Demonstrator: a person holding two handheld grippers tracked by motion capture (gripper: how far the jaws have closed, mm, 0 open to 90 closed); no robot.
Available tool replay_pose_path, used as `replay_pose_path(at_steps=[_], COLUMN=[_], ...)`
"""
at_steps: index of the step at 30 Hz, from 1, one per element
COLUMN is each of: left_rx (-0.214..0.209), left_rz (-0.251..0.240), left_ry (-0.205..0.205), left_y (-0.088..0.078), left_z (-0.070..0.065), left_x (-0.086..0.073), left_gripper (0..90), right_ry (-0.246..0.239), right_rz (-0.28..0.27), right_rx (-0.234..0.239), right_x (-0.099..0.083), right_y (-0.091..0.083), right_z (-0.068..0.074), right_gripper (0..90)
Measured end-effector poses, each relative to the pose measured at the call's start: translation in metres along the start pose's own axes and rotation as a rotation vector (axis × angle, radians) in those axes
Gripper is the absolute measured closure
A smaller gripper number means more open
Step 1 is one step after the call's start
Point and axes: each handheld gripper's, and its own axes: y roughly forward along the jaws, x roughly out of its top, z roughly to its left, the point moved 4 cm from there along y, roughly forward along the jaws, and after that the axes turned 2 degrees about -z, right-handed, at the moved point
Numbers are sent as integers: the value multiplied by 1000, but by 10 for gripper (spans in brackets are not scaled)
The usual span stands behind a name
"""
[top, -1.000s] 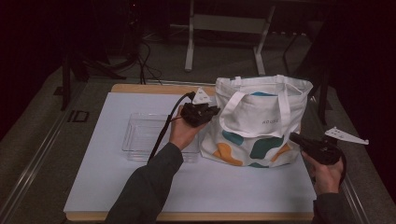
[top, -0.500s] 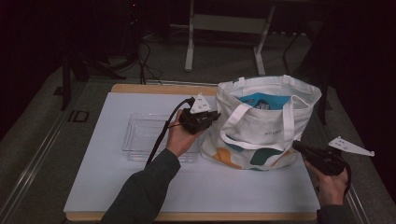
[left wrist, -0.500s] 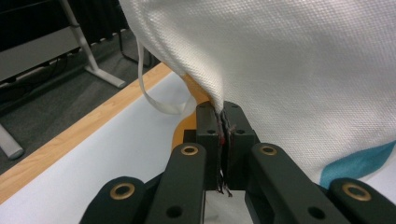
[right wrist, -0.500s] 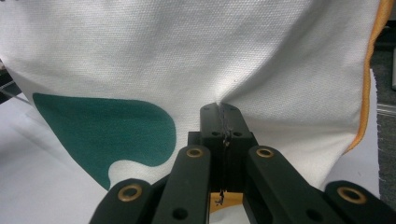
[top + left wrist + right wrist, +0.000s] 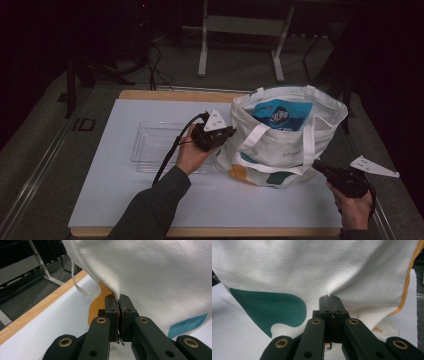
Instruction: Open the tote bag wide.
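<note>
A clear plastic tray (image 5: pixel 150 145) (see-through) lies on the white table (image 5: pixel 100 200).

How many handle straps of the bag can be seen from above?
2. One strap hangs on the near face of the bag at left, one strap at right. Others may be hidden behind.

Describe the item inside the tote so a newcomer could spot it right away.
On the white table mat, right of the clear tray, stands a cream tote bag with its mouth open. Inside stands a blue packet bearing a dark round logo, the only bright blue thing there.
</note>
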Motion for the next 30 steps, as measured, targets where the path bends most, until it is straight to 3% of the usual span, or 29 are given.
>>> replay_pose_path(at_steps=[18,30], left_rx=[13,29], left_rz=[70,119], left_ry=[41,38], left_y=[5,15], left_z=[-14,-15], left_x=[-26,-42], left_gripper=[872,872], right_ry=[-24,-7], right_rz=[80,119], right_rx=[-24,-57], right_x=[-33,-49], right_y=[5,8], right_z=[6,3], right_gripper=[900,900])
